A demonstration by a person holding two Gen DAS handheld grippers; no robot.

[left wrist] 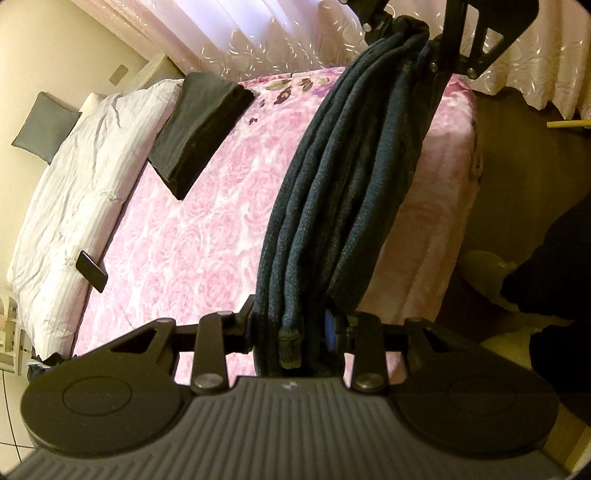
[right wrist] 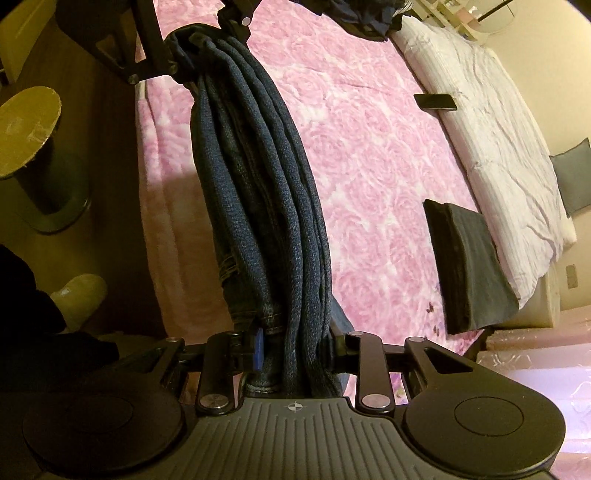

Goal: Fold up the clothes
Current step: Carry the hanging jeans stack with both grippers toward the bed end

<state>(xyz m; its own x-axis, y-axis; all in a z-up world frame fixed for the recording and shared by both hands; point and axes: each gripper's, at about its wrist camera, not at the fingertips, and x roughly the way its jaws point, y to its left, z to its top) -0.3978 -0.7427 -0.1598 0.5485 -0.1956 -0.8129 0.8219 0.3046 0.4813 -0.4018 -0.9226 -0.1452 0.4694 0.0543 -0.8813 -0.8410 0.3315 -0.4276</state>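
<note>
One pair of jeans (left wrist: 332,192), bunched into a thick rope of dark blue denim folds, is stretched in the air between two grippers, above the pink bed (left wrist: 192,236) near its edge. The left gripper (left wrist: 299,332) has its jaws closed tight on one end of the jeans, with a hem sticking out past the fingers toward the camera; the right gripper (left wrist: 417,40) shows at the top of the left wrist view, clamped on the far end. In the right wrist view the right gripper (right wrist: 295,350) is likewise pinched shut on the denim, a blue pad (right wrist: 259,349) visible on one finger, and the left gripper (right wrist: 192,48) grips the opposite end at the top. Jeans hang slightly slack, not touching the bed as far as can be seen. On the bed: one folded dark garment (left wrist: 199,129), stacked neat, beside the white duvet (left wrist: 85,177); one black phone (left wrist: 91,271) lies at the duvet's edge; one heap of dark clothes (right wrist: 365,14) at the bed's far end in the right wrist view, partly cut off. One grey pillow (left wrist: 40,125) sits beyond the duvet. On the floor beside the bed: one round stool (right wrist: 33,147) with a tan top and dark base, and one pale slipper (right wrist: 79,299) by the person's dark trouser leg (right wrist: 26,295). Curtains (left wrist: 280,33) hang behind the bed.
</note>
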